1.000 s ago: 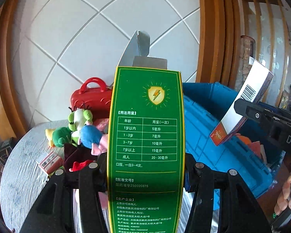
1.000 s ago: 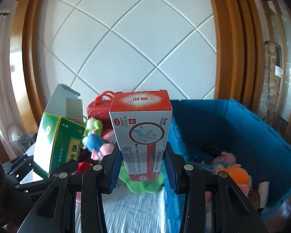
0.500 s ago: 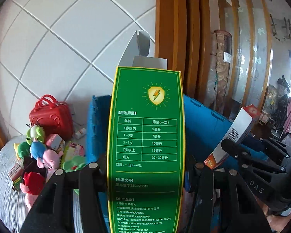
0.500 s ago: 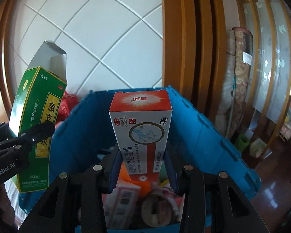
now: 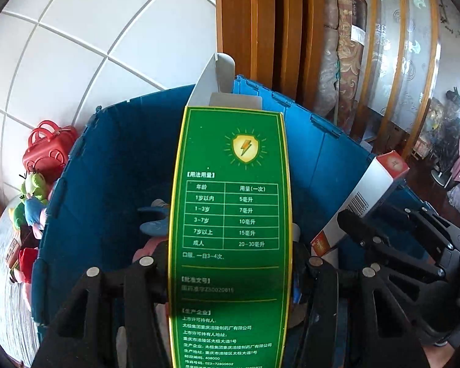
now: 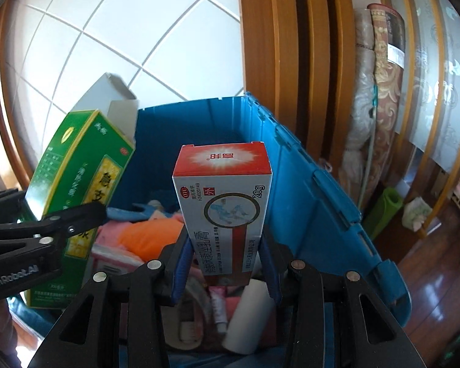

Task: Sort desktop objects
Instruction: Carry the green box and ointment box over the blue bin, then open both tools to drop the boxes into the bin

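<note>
Carrying: both boxes have swung from over the table [image 5: 6,312] to above the blue crate [image 6: 309,184], so dropping looks next.
Left gripper [image 5: 230,276]: clamped on the green box [image 5: 230,214], glossy card, top flap open.
Right gripper [image 6: 227,263]: clamped on the red-and-white box [image 6: 227,208], smooth carton, upright.
Crate: ribbed plastic, soft toys inside.

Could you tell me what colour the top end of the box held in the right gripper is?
Red, with a white starburst; the white and red box shows best in the right wrist view.
</note>
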A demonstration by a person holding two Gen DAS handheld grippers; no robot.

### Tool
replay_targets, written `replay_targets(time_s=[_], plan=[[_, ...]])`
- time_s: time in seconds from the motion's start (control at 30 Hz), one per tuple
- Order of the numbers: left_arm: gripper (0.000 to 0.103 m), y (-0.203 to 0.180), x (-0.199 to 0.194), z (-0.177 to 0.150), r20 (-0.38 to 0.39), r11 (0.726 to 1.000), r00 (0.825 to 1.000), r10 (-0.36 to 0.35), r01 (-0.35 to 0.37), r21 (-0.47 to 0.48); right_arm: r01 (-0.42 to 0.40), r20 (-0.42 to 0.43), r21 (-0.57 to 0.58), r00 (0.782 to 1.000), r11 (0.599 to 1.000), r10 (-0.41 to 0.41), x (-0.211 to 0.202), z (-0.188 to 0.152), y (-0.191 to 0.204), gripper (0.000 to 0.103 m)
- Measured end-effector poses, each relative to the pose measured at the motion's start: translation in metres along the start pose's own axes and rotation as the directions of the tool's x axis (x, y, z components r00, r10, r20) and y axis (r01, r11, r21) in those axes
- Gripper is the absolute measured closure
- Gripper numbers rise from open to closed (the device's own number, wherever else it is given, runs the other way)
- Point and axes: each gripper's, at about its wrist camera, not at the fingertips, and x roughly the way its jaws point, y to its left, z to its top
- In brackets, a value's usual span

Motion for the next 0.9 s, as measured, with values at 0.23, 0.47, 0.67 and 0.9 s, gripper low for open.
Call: replay_targets(time_s=[0.23, 0.47, 0.67, 0.9], plan=[[0.043, -0.007, 0.006, -0.002, -0.047, 1.000, 0.999, 0.010, -0.011, -0.027, -0.017, -0.026, -0.016, 1.000, 1.000, 0.017, 0.012, -0.003, -0.003, 0.062], [0.035, -0.008, 0.005, -0.001, -0.031, 0.999, 0.999, 0.014, -0.015, -0.030, -0.007, -0.026, -0.006, 1.000, 1.000, 0.007, 0.018, -0.004, -0.006, 0.061], [0.035, -0.001, -0.005, 0.001, 0.000, 0.999, 1.000, 0.018, -0.018, -0.036, -0.012, -0.007, 0.005, 1.000, 1.000, 0.012, 0.016, 0.001, -0.007, 0.041], [0.024, 0.021, -0.042, -0.003, 0.095, 0.998, 0.994, 0.057, -0.053, -0.043, -0.015, 0.049, -0.016, 0.999, 1.000, 0.016, -0.002, 0.009, 0.008, 0.004]])
